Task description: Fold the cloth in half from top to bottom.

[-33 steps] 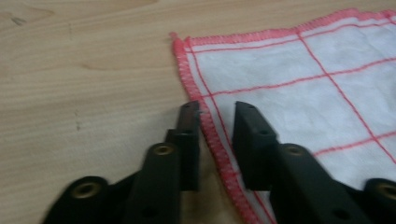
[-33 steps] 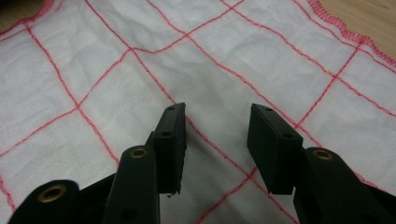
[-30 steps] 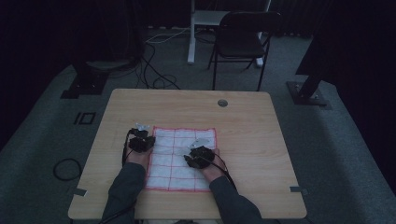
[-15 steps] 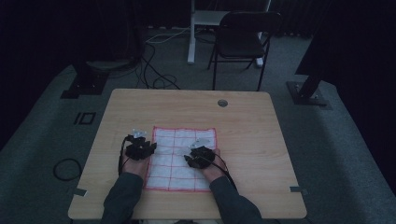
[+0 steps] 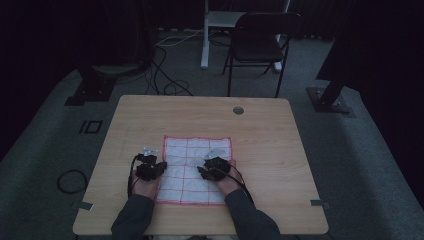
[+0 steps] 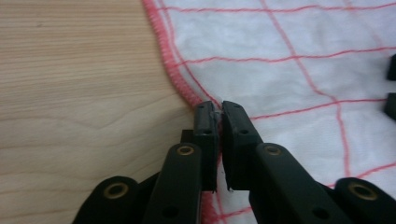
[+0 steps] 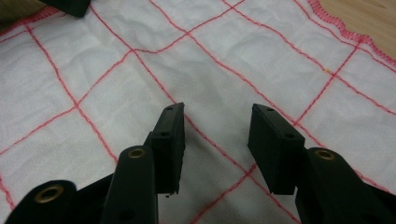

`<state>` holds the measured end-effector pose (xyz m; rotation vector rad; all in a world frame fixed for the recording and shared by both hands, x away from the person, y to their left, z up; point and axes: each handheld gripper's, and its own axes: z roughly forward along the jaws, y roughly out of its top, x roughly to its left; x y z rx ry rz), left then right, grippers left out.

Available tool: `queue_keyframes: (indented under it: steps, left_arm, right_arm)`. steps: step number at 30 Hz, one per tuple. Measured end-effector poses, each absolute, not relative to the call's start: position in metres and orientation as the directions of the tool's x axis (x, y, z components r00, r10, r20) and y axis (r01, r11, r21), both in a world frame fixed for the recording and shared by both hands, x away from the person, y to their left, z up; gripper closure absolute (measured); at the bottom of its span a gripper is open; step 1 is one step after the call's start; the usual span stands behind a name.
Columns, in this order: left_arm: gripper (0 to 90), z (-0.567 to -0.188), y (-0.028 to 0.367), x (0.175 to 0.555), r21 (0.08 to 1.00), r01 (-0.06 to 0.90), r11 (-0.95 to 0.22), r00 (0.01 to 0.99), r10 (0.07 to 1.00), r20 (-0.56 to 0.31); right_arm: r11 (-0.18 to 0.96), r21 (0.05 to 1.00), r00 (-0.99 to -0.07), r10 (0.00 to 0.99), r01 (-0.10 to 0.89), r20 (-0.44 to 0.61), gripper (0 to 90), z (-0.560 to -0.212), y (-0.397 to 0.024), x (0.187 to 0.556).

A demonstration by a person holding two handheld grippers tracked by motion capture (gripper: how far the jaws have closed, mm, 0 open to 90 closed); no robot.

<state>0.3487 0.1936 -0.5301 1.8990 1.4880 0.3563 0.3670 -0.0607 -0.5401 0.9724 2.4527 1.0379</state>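
Note:
A white cloth (image 5: 195, 170) with a red grid and a red hem lies flat on the near half of the wooden table (image 5: 260, 130). My left gripper (image 5: 157, 160) is at the cloth's left edge. In the left gripper view its jaws (image 6: 219, 116) have just been closing and now pinch the red hem of the cloth (image 6: 303, 56), with a sliver of fabric between the pads. My right gripper (image 5: 210, 159) rests over the cloth's middle. In the right gripper view it (image 7: 215, 140) stands open above the cloth (image 7: 233, 60), with nothing gripped.
A round cable hole (image 5: 238, 110) sits near the table's far edge. A dark chair (image 5: 260, 45) and a white desk leg (image 5: 204, 35) stand beyond the table. Cables (image 5: 165, 75) and stand bases (image 5: 92, 90) lie on the floor around it.
My left gripper has slid back toward the person along the cloth's left edge. The right gripper and the cloth have stayed where they were.

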Motion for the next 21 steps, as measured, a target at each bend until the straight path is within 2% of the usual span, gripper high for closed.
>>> queue_keyframes:
  steps: [10,14,20,21]
  left_arm:
    - [87.1,-0.491,0.179,0.340,0.740,0.661,-0.123,0.411,0.885,-0.220]
    - [87.1,-0.481,0.168,0.340,0.757,0.638,-0.143,0.447,0.869,-0.212]
    - [87.1,-0.471,0.149,0.339,0.772,0.610,-0.178,0.490,0.850,-0.192]
    - [87.0,-0.470,0.147,0.339,0.773,0.607,-0.184,0.497,0.847,-0.188]
  right_arm:
    - [0.504,0.726,-0.729,0.685,0.469,-0.004,55.8,-0.541,-0.063,0.368]
    - [0.508,0.723,-0.734,0.679,0.469,-0.001,50.9,-0.540,-0.065,0.368]
    - [0.475,0.751,-0.722,0.692,0.459,0.003,50.0,-0.529,-0.086,0.359]
    - [0.470,0.751,-0.707,0.707,0.465,-0.005,50.3,-0.525,-0.104,0.355]
